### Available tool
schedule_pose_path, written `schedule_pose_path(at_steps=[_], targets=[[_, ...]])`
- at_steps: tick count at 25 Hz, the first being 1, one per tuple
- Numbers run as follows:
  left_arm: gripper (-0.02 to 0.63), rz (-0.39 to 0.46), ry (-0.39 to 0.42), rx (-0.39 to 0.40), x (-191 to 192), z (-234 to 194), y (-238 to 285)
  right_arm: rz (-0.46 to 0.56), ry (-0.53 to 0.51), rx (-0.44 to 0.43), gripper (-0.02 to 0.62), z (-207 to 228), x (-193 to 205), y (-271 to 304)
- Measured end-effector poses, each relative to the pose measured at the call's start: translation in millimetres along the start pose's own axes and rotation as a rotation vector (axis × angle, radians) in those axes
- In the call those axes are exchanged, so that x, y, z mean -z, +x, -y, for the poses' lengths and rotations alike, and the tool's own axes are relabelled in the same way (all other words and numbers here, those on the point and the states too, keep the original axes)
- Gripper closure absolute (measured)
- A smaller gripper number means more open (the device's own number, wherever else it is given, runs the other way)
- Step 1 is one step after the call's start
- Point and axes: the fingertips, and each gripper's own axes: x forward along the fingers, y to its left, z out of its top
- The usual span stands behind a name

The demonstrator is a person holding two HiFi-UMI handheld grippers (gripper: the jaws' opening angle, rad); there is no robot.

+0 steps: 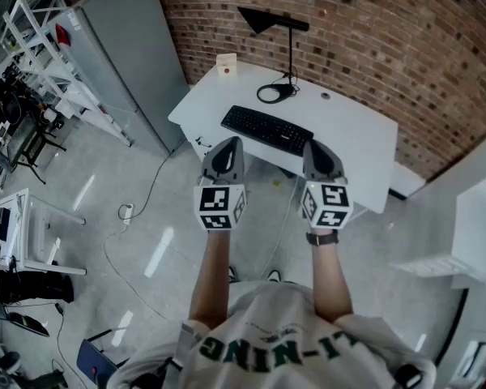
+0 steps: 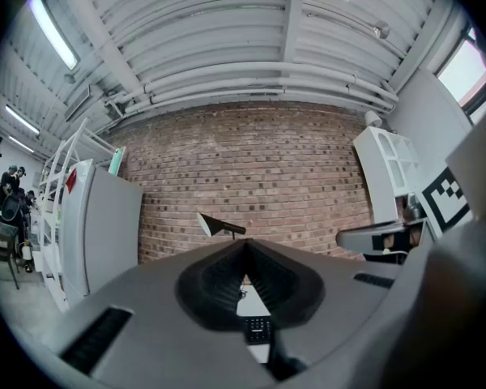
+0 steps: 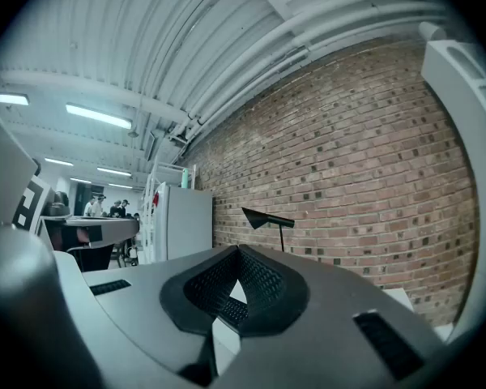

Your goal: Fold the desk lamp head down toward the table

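Both grippers, the left gripper [image 1: 229, 143] and the right gripper [image 1: 318, 144], are seen with jaws pressed together and nothing between them. They are held side by side at the near edge of the white table [image 1: 352, 128], well apart from the desk lamp [image 1: 273, 21]. The lamp is noted at the table's far edge against the brick wall, beyond the keyboard [image 1: 267, 130], its head raised and roughly level atop the upright stem. No part of the fold is judged done: the approach, a hold on the head and the downward fold are all left.
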Motion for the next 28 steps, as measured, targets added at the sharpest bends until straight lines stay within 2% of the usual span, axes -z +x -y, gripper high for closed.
schedule_pose_path(at_steps=[6,15,21,28], targets=[[0.604,-0.016,0.001,-0.006,4,21,2,-0.024,0.064,-0.006,0.591,23,10,-7],[0.604,-0.058,-0.023,-0.009,24,18,23,-0.080,0.114,-0.047,0.591,25,36,20],[0.604,-0.060,-0.037,-0.002,42,-13,77,-0.085,0.109,-0.101,0.591,12,45,75],[0.604,-0.036,-0.059,0.018,31,-75,168,-0.075,0.088,-0.075,0.591,17,22,178]])
